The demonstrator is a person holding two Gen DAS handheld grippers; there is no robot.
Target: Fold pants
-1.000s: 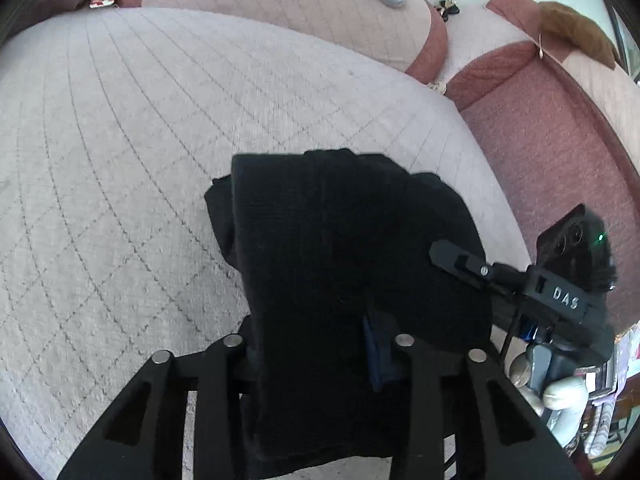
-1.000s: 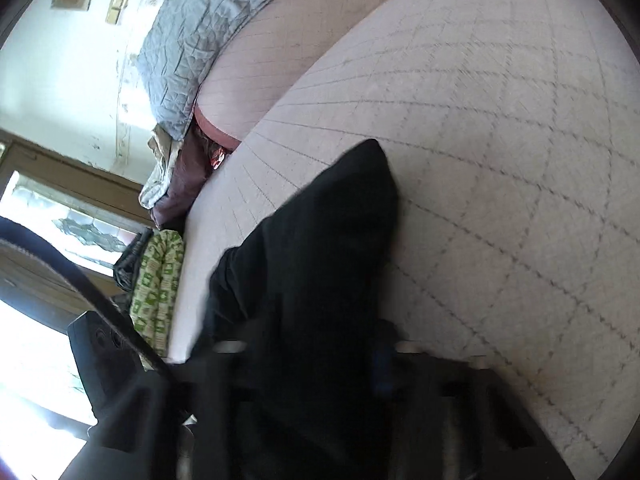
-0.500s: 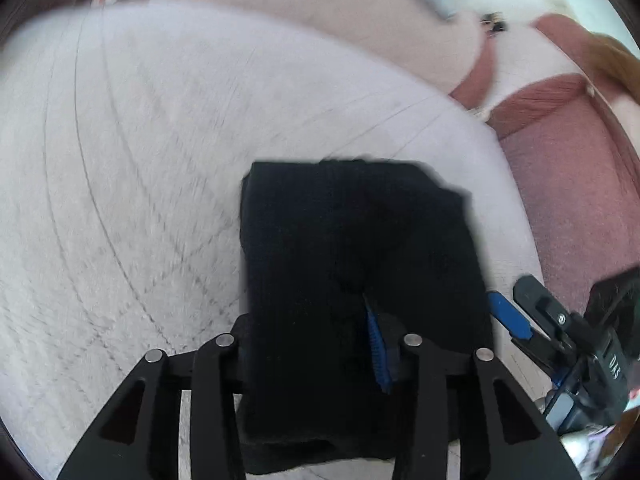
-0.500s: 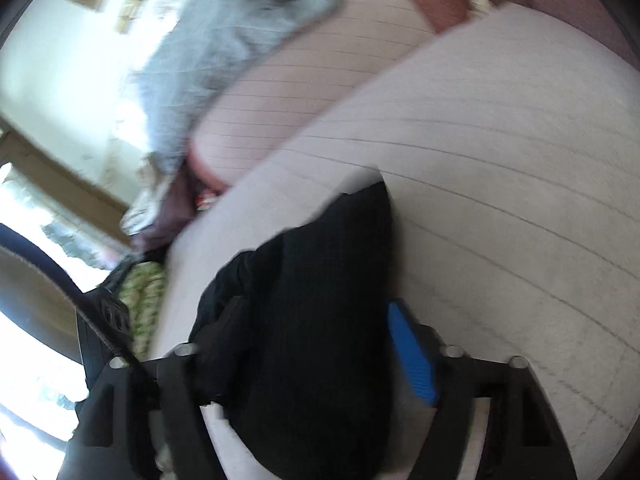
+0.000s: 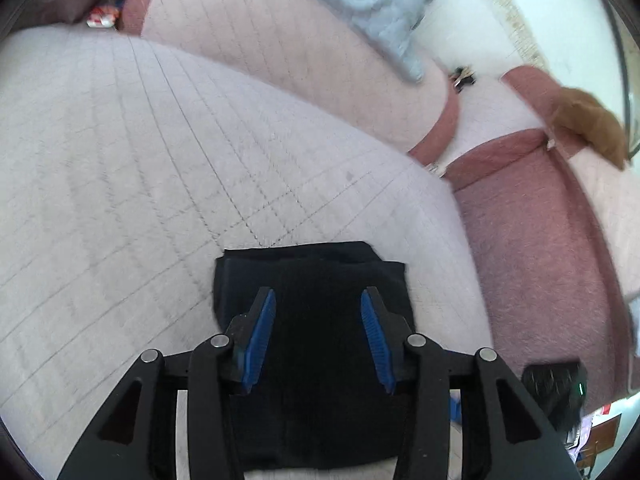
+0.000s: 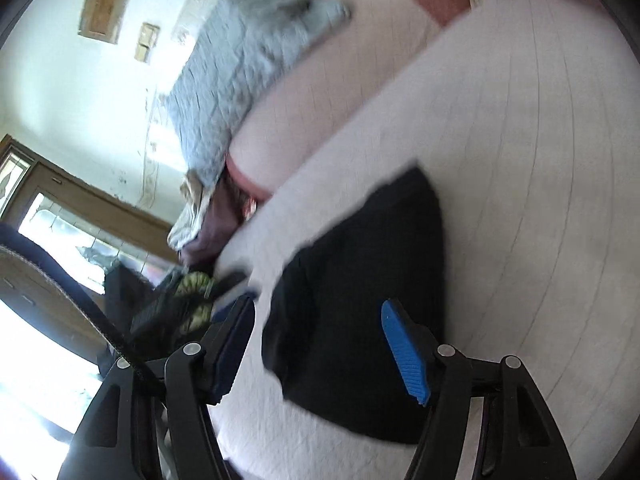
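The black pants [image 5: 320,344] lie folded into a compact rectangle on the pale quilted sofa seat [image 5: 160,168]. My left gripper [image 5: 318,300] is open and empty, its blue pads spread above the bundle. The pants also show in the right wrist view [image 6: 360,304] as a dark folded bundle near the seat's front edge. My right gripper [image 6: 316,312] is open and empty, raised above the pants, not touching them.
A grey-blue quilted blanket [image 5: 376,8] hangs over the sofa back. A brown cloth [image 5: 588,120] sits on the red armrest [image 5: 532,216] at right. Clothes and a window [image 6: 48,240] show to the left in the right wrist view.
Both grippers let go of the pants, opened and drew back upward. The folded bundle now rests flat on the seat.
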